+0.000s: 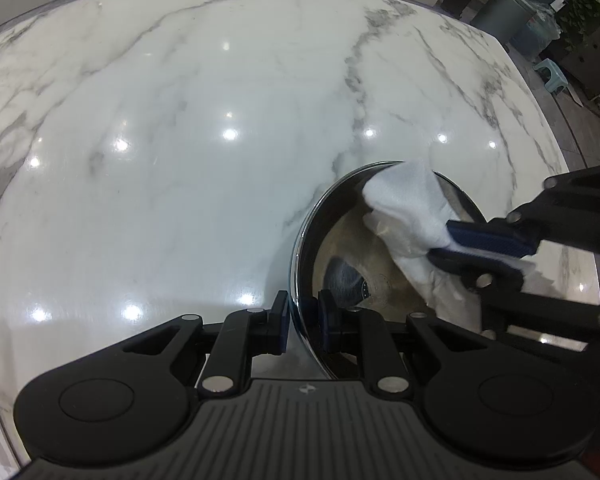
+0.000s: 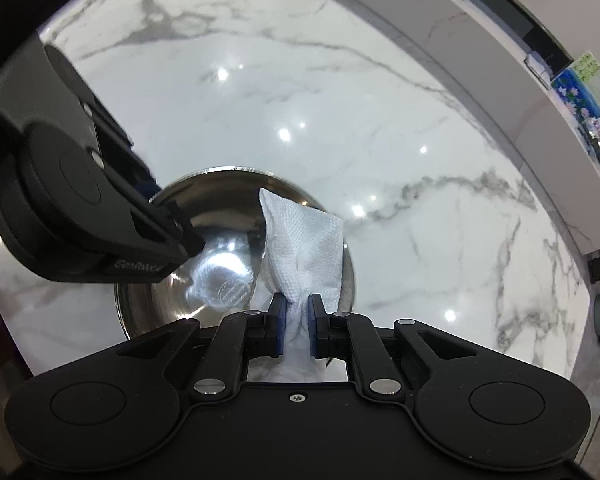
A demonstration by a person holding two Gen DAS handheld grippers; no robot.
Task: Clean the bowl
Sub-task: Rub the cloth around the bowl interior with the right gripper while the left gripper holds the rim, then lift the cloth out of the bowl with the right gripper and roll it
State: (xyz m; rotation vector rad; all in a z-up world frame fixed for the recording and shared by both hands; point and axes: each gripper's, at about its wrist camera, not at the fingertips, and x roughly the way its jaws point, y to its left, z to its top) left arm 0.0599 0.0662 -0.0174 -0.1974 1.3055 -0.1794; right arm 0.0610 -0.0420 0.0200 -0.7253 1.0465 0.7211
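Note:
A shiny steel bowl (image 1: 342, 240) sits on the white marble table (image 1: 180, 140). My left gripper (image 1: 303, 322) is shut on the bowl's near rim, one finger inside and one outside. My right gripper (image 2: 297, 322) is shut on a white paper towel (image 2: 304, 248). The towel reaches into the bowl (image 2: 220, 216) and lies against its inner wall on the right side. In the left wrist view the right gripper (image 1: 456, 246) comes in from the right with the towel (image 1: 408, 204) over the bowl's far rim. The left gripper (image 2: 180, 236) shows at the bowl's left rim in the right wrist view.
The marble table stretches far and left of the bowl, with ceiling lights mirrored in it. Beyond its far right edge are potted plants (image 1: 592, 4), a grey bin (image 1: 504, 8) and a small green stool (image 1: 550, 72). A white counter ledge (image 2: 460, 40) runs past the table.

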